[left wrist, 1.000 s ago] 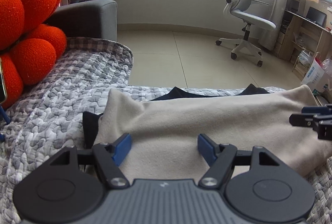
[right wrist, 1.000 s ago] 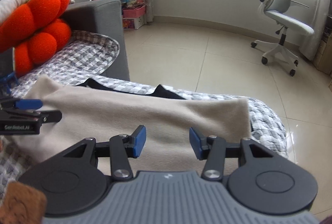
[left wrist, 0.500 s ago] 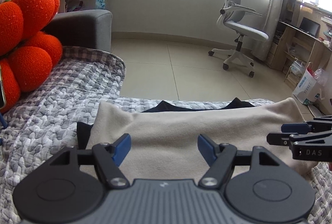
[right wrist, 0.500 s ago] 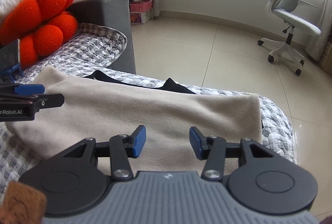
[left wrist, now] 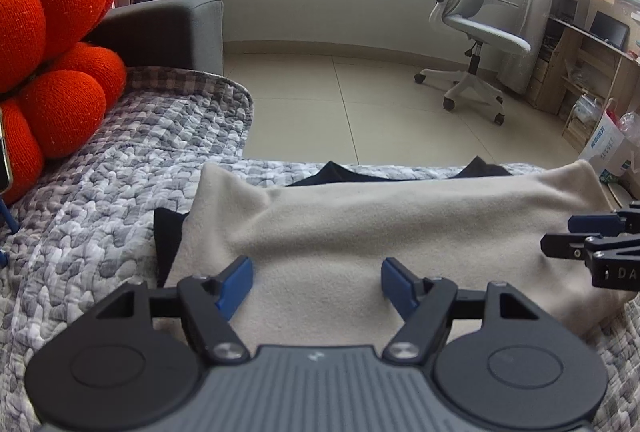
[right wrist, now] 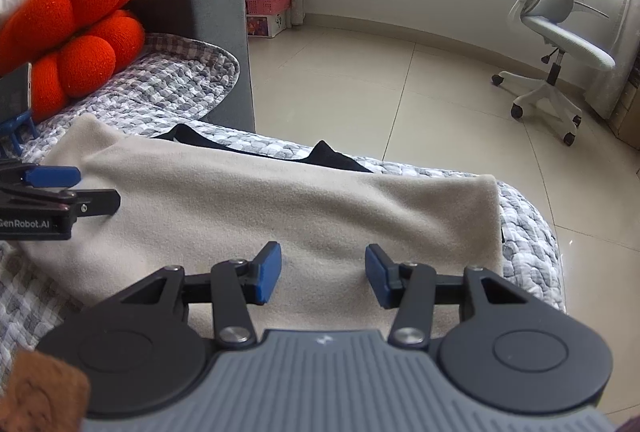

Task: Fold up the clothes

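Note:
A beige fleece garment lies folded in a wide band on the grey quilted sofa cover; it also shows in the right wrist view. A black garment lies under it, its points showing at the far edge. My left gripper is open and empty, just above the beige cloth near its left end. My right gripper is open and empty above the right part. Each gripper shows at the edge of the other's view.
Orange knitted cushion sits on the sofa at left by the grey armrest. The sofa's front edge drops to a tiled floor. A white office chair stands beyond, shelves at right.
Both grippers stayed open over the beige garment; both views have shifted only slightly, drawing back a little. The garment has not moved.

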The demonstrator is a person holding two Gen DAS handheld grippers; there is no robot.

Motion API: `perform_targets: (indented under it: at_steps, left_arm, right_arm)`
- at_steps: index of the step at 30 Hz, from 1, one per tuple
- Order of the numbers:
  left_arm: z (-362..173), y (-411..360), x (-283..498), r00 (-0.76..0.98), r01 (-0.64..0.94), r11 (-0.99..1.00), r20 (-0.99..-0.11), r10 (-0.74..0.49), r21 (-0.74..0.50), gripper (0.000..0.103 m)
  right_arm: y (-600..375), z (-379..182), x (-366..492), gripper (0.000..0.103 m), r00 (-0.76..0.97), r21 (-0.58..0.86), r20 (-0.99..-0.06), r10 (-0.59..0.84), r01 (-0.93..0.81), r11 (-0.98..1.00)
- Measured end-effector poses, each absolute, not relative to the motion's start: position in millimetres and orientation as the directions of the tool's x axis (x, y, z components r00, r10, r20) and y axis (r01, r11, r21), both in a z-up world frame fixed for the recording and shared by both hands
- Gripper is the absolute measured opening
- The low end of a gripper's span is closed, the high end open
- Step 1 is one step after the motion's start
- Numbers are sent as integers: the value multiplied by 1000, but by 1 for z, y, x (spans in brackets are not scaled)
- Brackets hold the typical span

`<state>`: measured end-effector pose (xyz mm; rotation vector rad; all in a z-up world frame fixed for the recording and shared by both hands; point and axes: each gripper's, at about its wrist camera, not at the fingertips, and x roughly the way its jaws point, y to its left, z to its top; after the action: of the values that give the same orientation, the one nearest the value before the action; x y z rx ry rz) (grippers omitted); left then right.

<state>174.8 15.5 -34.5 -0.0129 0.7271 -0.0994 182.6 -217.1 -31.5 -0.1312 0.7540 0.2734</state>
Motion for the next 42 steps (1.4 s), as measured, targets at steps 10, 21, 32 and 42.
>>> perform_targets:
  at_steps: [10, 21, 32, 42]
  left_arm:
    - [-28, 13, 172, 756, 96, 994, -647, -101, -44, 73]
    - [-29, 12, 171, 758, 100, 994, -643, -108, -49, 73]
    - [-33, 29, 173, 761, 71, 996, -643, -88, -52, 73]
    - [-26, 55, 171, 775, 47, 987, -618, -132, -152, 64]
  right_arm:
    - [-216, -31, 183, 51, 696, -20, -690, 197, -290, 957]
    - [-216, -30, 182, 51, 697, -8, -686, 209, -294, 956]
    - [-232, -35, 186, 51, 669, 11, -716, 199, -274, 962]
    - [-289, -27, 185, 41, 679, 151, -706, 201, -133, 980]
